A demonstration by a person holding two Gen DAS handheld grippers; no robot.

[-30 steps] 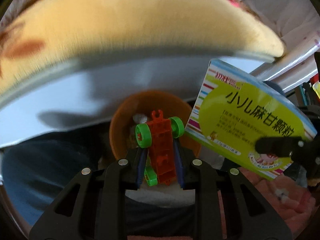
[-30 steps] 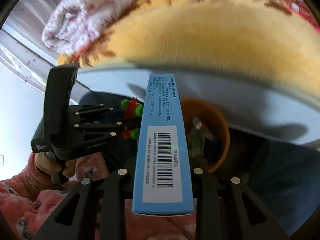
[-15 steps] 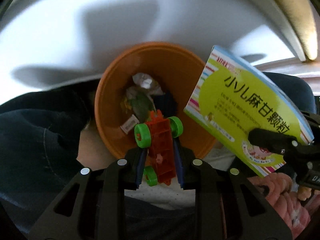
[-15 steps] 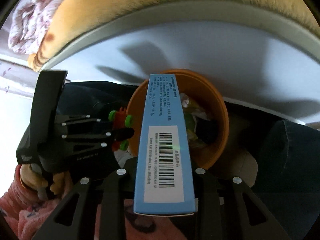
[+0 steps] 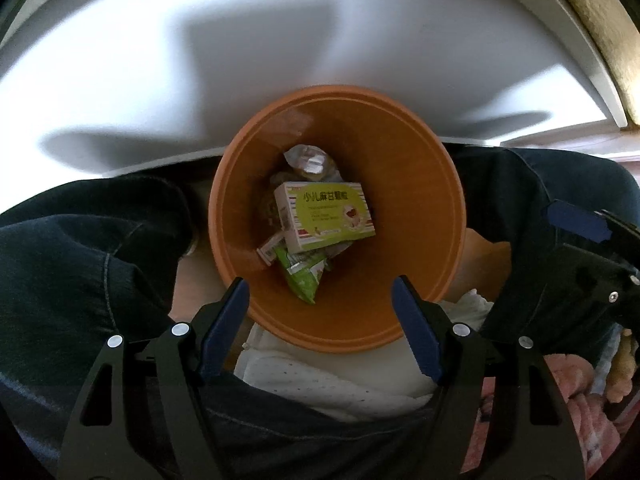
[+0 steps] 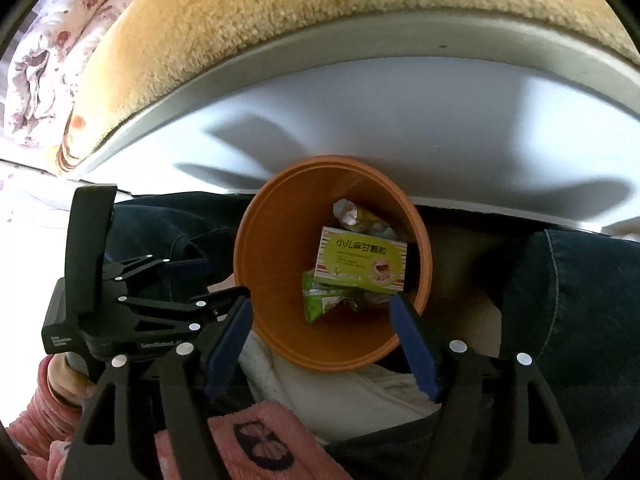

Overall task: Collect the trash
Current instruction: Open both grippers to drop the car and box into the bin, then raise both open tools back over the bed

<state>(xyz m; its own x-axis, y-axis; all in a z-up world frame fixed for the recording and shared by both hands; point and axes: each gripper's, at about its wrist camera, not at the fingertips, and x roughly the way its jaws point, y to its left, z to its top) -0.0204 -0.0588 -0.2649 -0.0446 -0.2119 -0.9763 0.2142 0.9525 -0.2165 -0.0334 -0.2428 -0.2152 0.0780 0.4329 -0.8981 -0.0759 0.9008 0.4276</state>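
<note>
An orange waste bin [image 5: 424,264] [image 6: 276,312] stands on the floor below both grippers. A green and white medicine box [image 5: 326,216] [image 6: 362,260] lies inside it on top of a green wrapper [image 5: 302,276] [image 6: 318,300] and other crumpled wrappers. The orange toy car is not visible in the bin. My left gripper [image 5: 320,292] is open and empty above the bin's near rim. My right gripper [image 6: 322,312] is open and empty above the same rim. The left gripper also shows at the left of the right wrist view [image 6: 192,284].
A white bed frame [image 6: 400,112] with a yellow plush blanket [image 6: 280,8] rises behind the bin. Dark jeans [image 5: 80,264] lie on both sides of the bin. White cloth [image 5: 320,384] lies under its near edge. A folded floral quilt [image 6: 44,60] sits at the far left.
Both grippers have opened. The medicine box has left the right gripper and lies in the bin. The orange toy car has left the left gripper and is out of sight.
</note>
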